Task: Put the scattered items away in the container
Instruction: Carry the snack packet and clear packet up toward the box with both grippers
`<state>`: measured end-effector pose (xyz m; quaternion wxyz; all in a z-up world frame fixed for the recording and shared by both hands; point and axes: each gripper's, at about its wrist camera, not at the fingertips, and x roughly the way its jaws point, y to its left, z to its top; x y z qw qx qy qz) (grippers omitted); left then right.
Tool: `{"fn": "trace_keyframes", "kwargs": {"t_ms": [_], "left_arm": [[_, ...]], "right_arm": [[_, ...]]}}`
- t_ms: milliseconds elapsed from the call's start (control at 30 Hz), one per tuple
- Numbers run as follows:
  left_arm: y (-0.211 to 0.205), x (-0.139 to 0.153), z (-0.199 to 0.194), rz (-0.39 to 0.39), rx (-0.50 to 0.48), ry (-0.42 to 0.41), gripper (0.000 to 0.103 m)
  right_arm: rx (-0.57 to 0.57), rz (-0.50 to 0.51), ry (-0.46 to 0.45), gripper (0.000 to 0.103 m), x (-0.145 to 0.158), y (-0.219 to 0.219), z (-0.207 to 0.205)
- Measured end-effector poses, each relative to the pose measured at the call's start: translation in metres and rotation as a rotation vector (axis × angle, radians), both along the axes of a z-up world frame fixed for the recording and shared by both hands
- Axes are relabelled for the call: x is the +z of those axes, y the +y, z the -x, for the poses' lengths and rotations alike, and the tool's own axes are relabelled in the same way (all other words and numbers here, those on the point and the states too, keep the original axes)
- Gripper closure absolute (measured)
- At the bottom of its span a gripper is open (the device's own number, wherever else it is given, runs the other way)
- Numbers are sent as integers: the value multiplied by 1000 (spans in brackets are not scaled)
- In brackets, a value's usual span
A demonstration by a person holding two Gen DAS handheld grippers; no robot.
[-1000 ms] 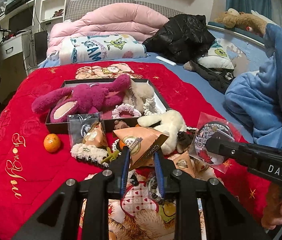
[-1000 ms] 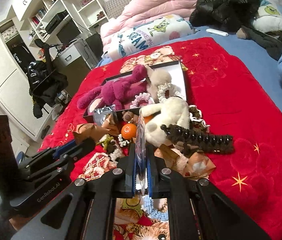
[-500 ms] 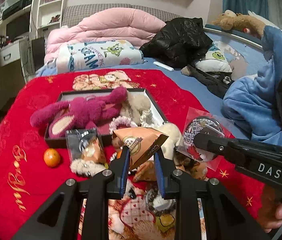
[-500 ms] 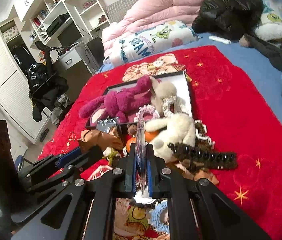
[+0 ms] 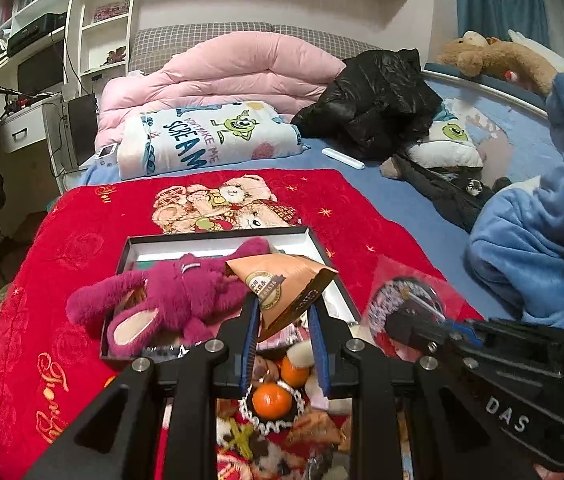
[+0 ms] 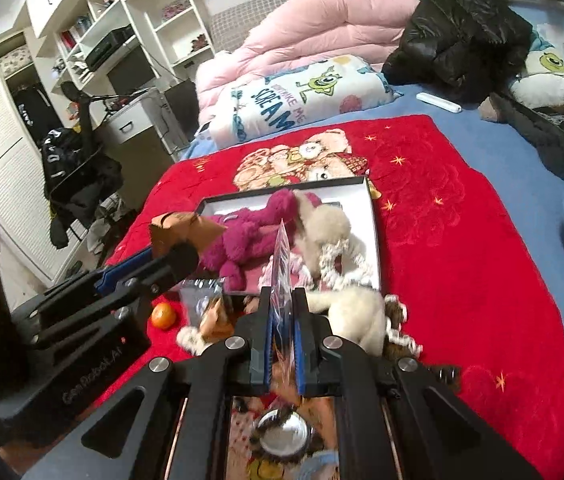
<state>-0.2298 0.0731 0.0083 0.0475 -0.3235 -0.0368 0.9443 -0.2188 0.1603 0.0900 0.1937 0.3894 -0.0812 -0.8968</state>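
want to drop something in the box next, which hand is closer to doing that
Probably left: the left gripper holds its brown packet at the box beside the pink plush; the right gripper's clear pouch sits at the near wall.

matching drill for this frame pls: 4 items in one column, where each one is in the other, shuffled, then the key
Items:
1. brown triangular packet
2. clear-sleeved round badge
3. magenta plush
4. lone orange

Places:
A. lying in the black box
B. on the red blanket, beside the box
C. clamped in the left gripper
D. pinched in the right gripper

Pairs: 1-C, 2-D, 3-A, 4-B
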Motion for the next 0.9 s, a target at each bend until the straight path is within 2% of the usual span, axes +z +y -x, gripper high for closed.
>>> {"fn": "trace_keyframes", "kwargs": {"t_ms": [200, 367, 500, 633, 700, 800, 900], "left_arm": [[-12, -18, 42, -82, -14, -56, 78], [-17, -39, 65, -2, 6, -69, 78], [-27, -64, 72, -52, 16, -101, 78], [-25, -90, 83, 12, 34, -137, 78], [-25, -100, 88, -15, 33, -164, 78], [-22, -109, 91, -10, 20, -177, 78], [-21, -117, 92, -26, 18, -192, 78]], "right_arm": [[-35, 20, -19, 94, -1, -3, 43], [-83, 70, -20, 93, -6, 4, 76], [-112, 94, -35, 93, -28, 10, 99], [-132, 73, -68, 93, -54, 16, 111], [-136, 61, -103, 93, -69, 17, 115], [-121, 64, -141, 93, -88, 12, 118], [-127, 7, -152, 93, -99, 0, 122]]}}
